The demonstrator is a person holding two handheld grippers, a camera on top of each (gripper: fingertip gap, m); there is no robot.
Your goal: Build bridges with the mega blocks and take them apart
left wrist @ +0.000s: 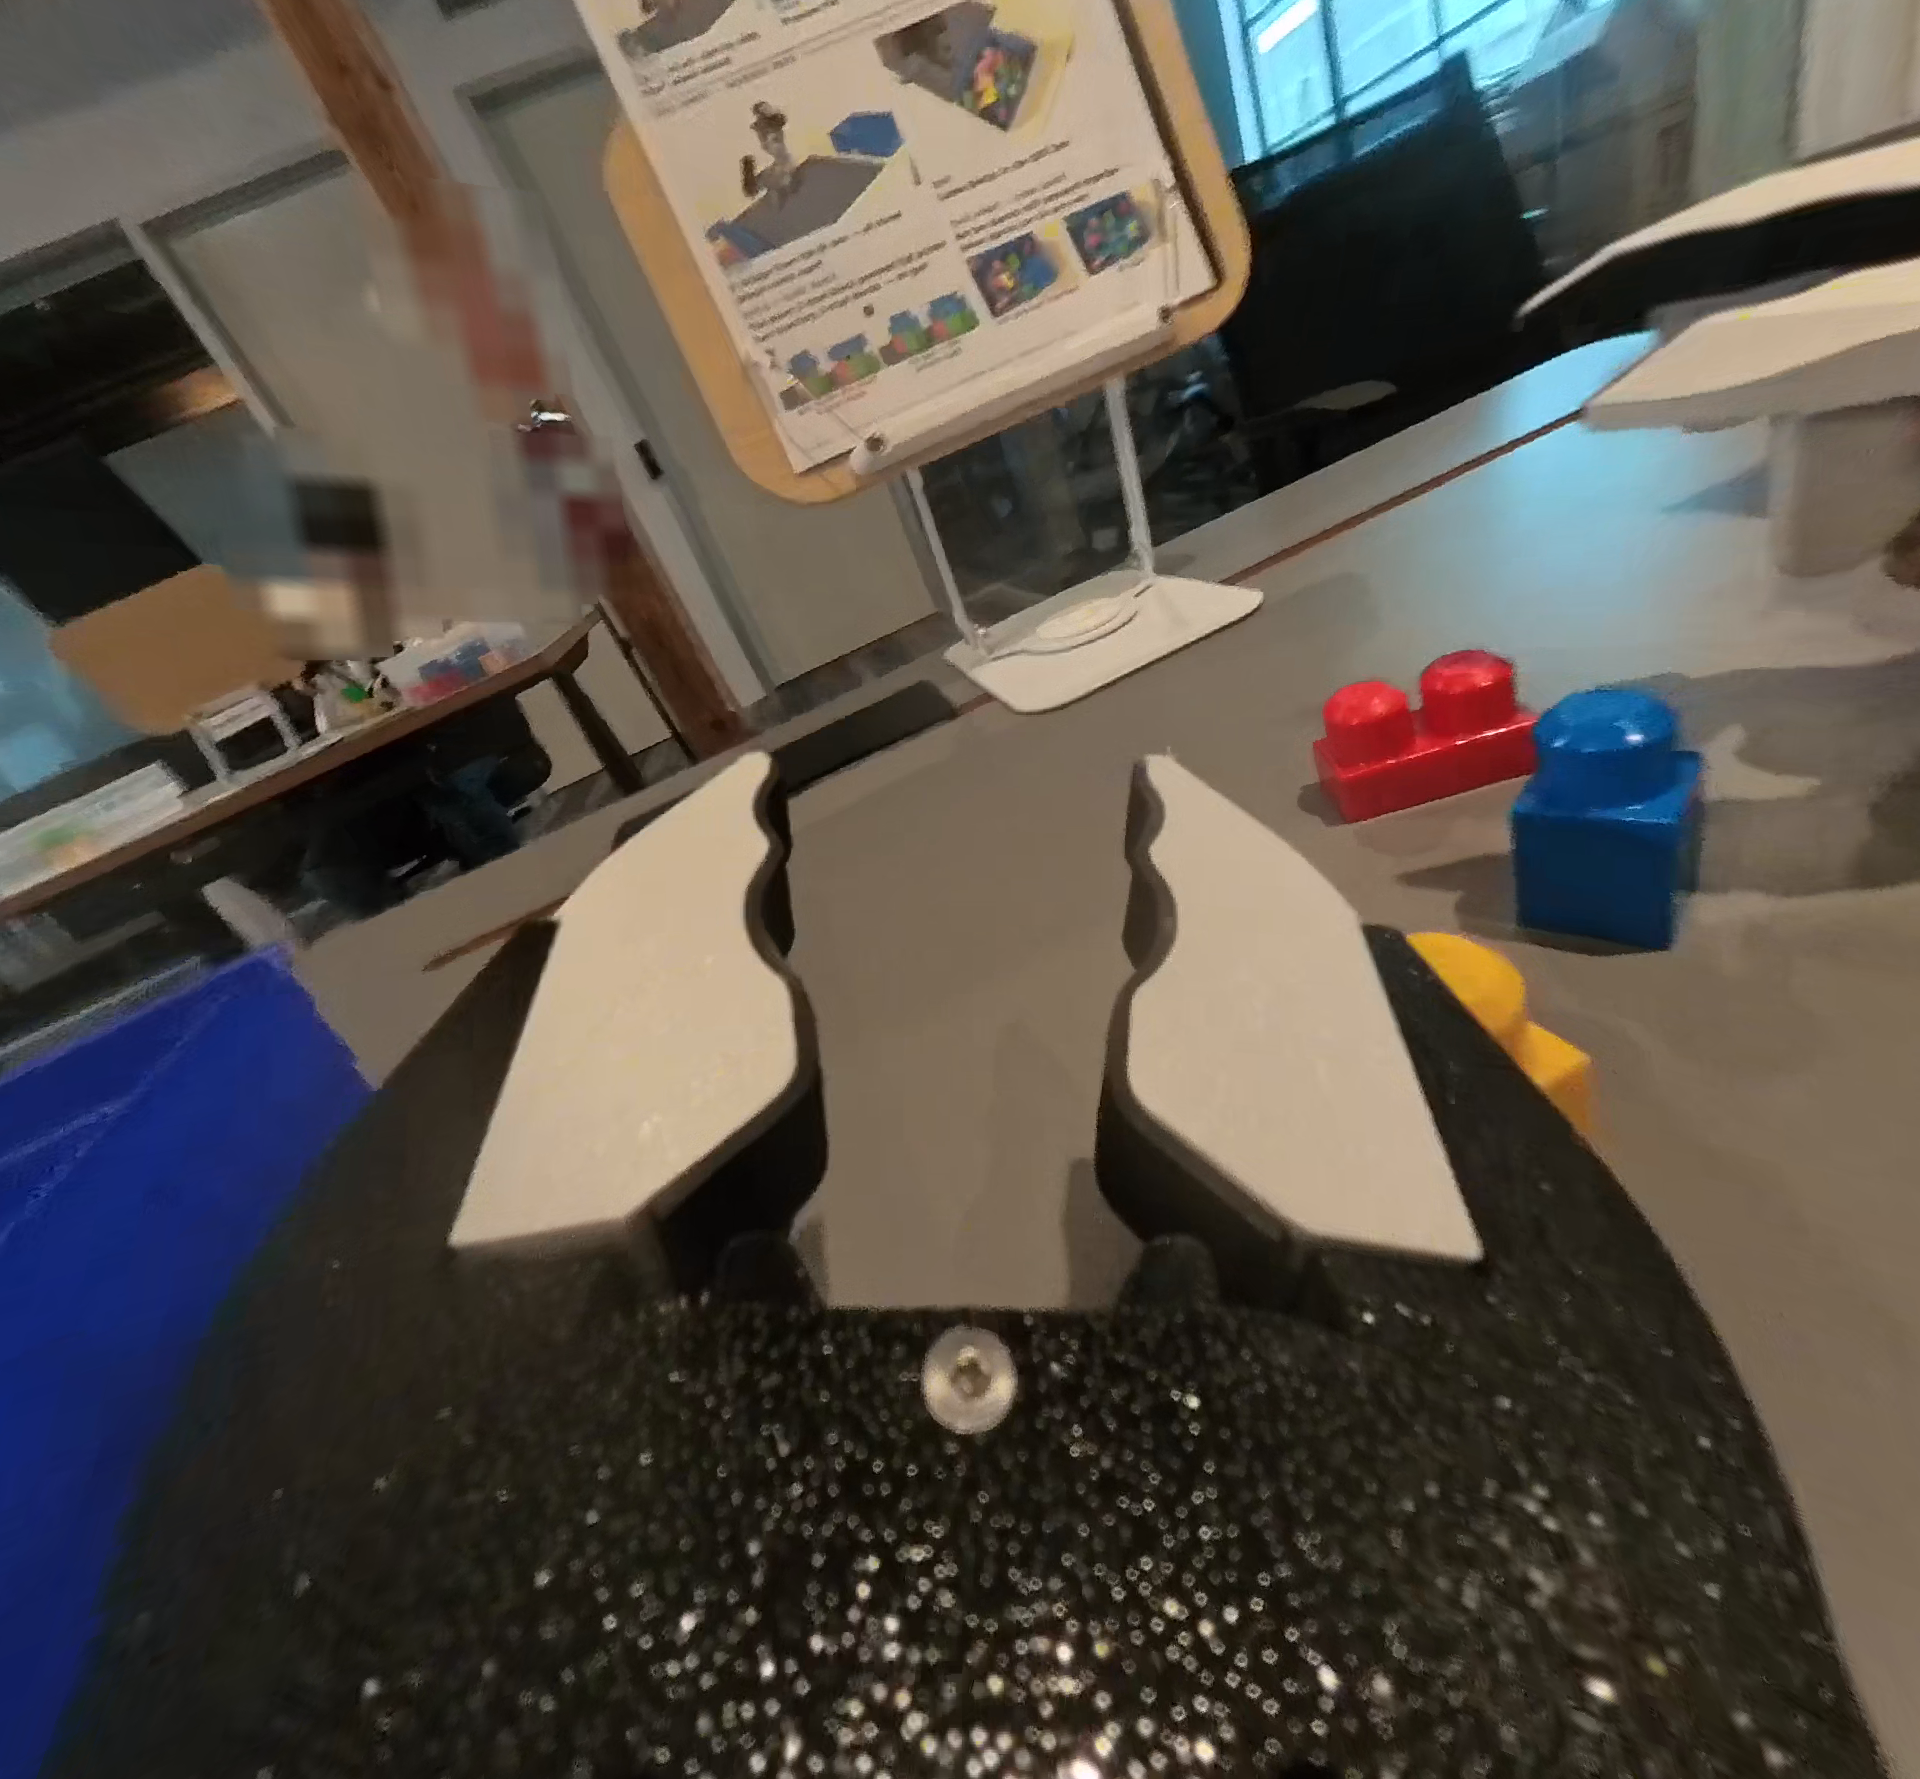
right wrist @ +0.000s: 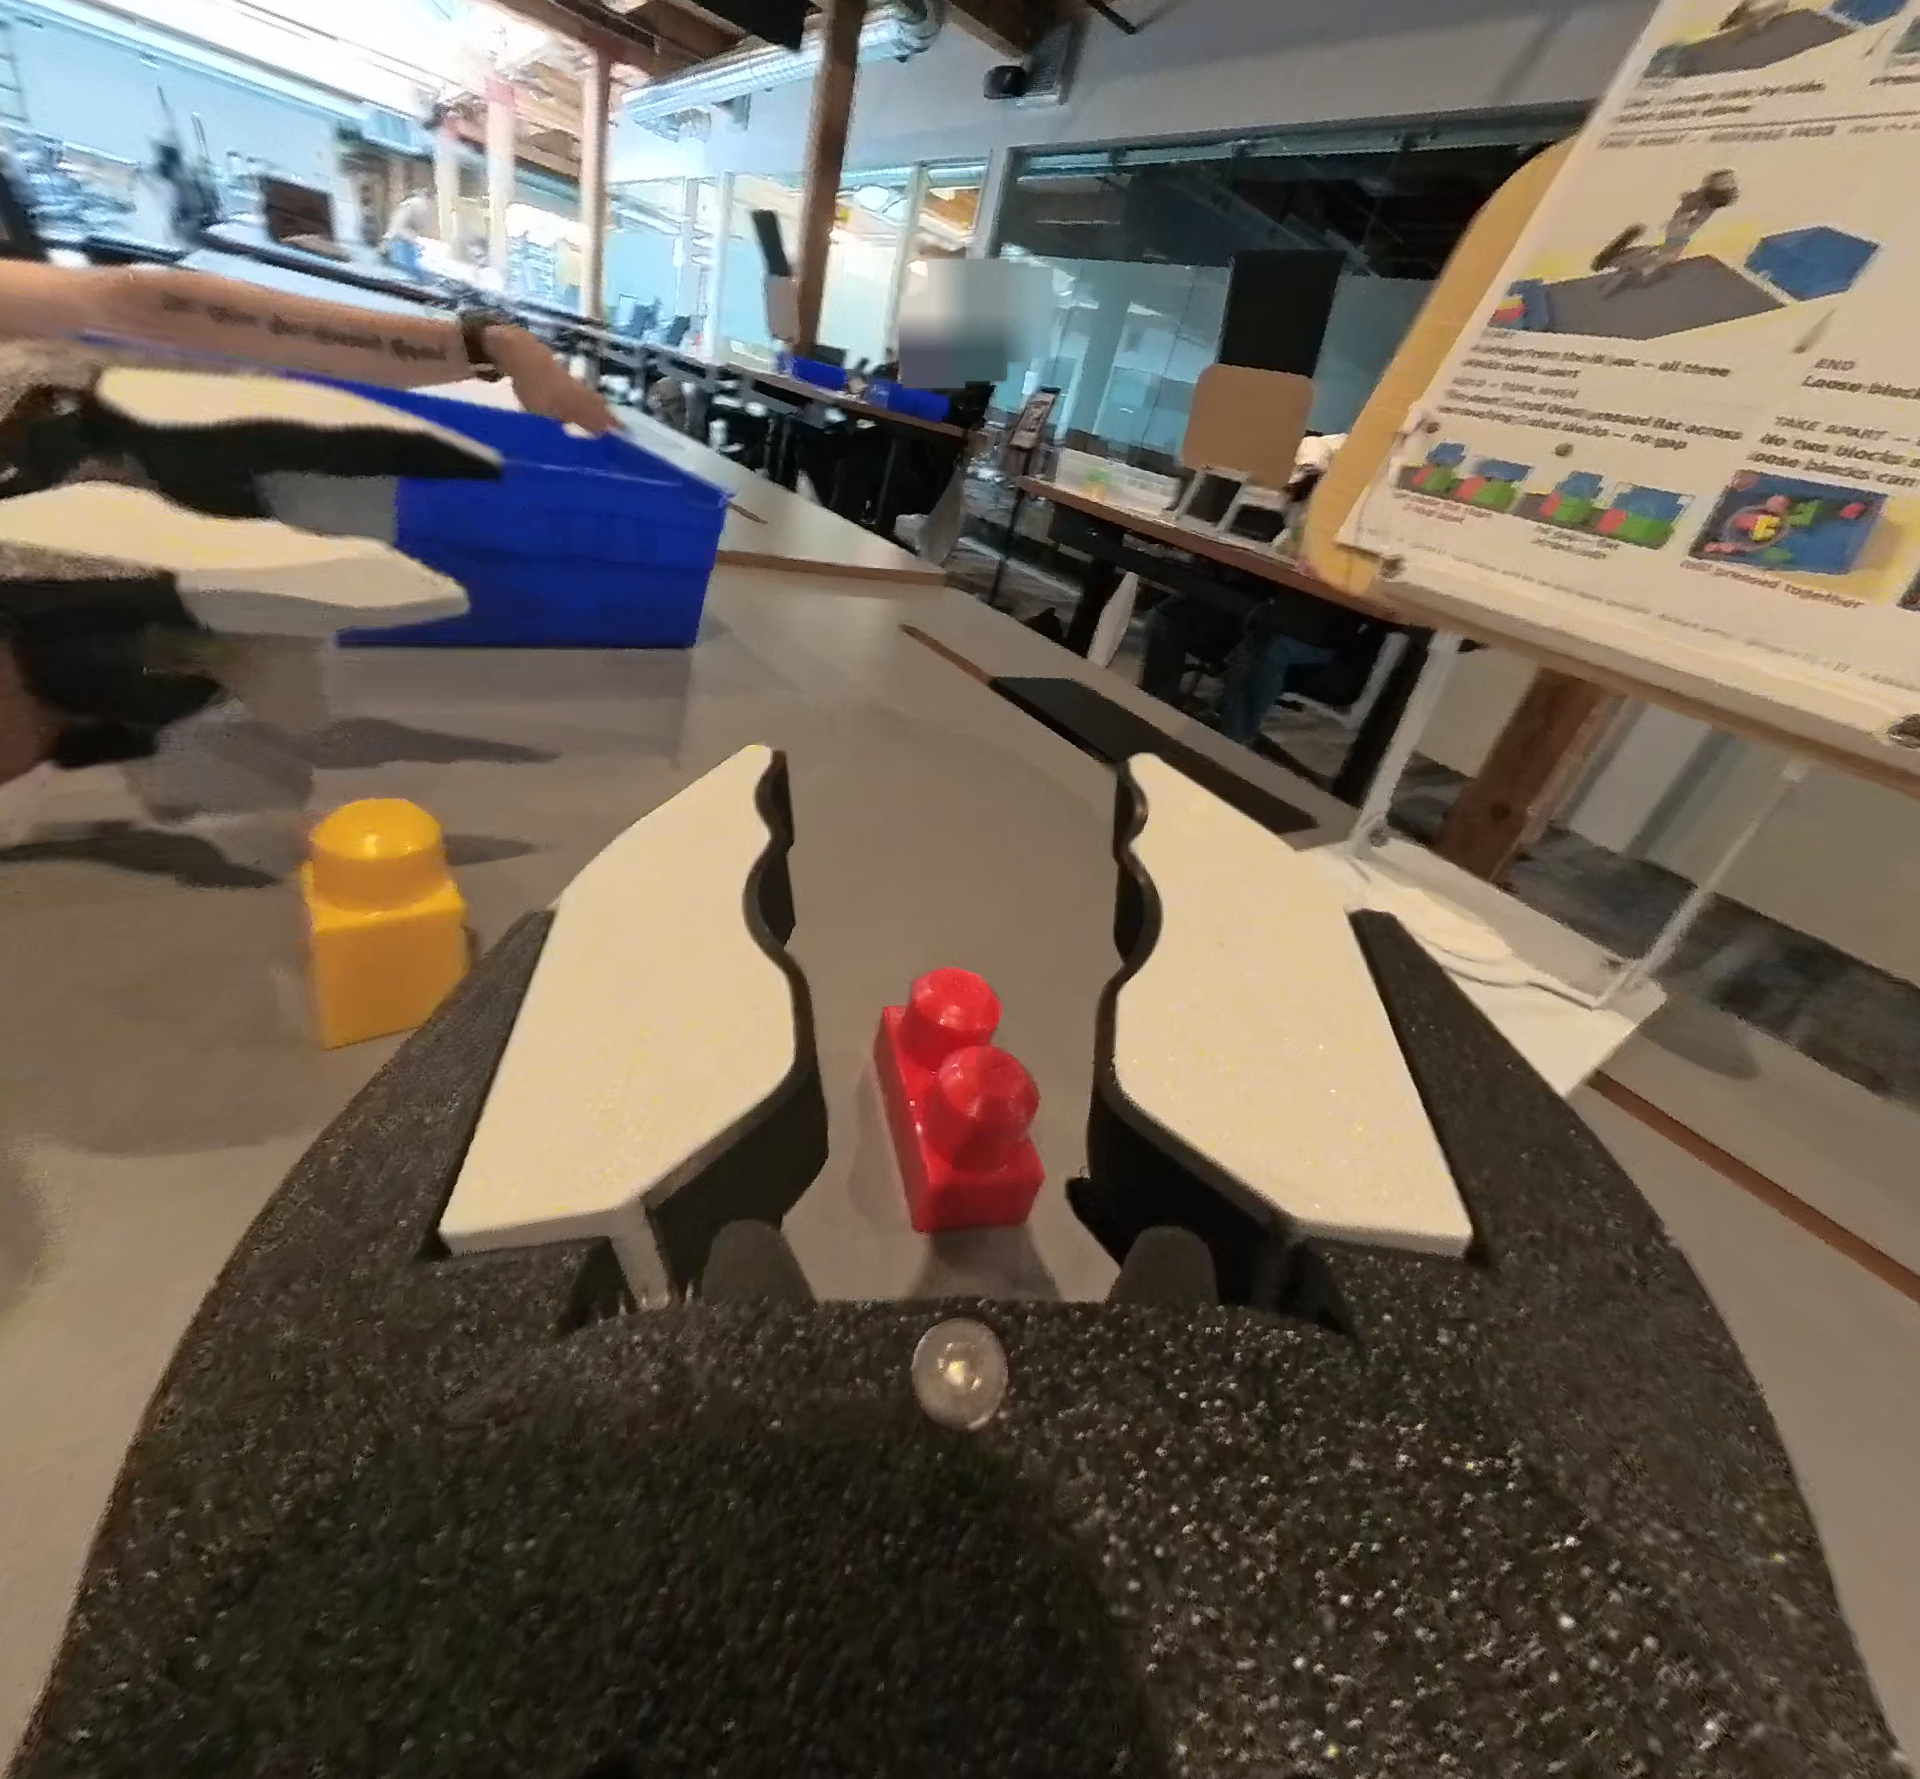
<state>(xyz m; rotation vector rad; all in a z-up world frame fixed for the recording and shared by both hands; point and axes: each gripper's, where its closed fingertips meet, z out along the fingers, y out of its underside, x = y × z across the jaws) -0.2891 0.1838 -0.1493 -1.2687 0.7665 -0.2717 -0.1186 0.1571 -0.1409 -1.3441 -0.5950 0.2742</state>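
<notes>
The left hand-held gripper [left wrist: 956, 773] hangs over the grey bench [left wrist: 1039, 898] with its jaws wide apart and only bare bench top between them. Off to its right stand a red two-stud block [left wrist: 1423, 742] and, just beside that, a blue one-stud block [left wrist: 1605, 825]; a yellow block [left wrist: 1496, 1012] peeks out from behind its right finger. A blue bin [left wrist: 135, 1210] sits at its left.

The right hand-held gripper [right wrist: 951, 773] is also wide open and grips nothing. The red two-stud block [right wrist: 961, 1106] lies on the bench below, between the fingers near their base, clear of both pads. The yellow block [right wrist: 379, 919] stands to its left, the blue bin [right wrist: 561, 545] farther ahead on the left. An instruction sheet on a stand [right wrist: 1662, 327] rises to its right.
</notes>
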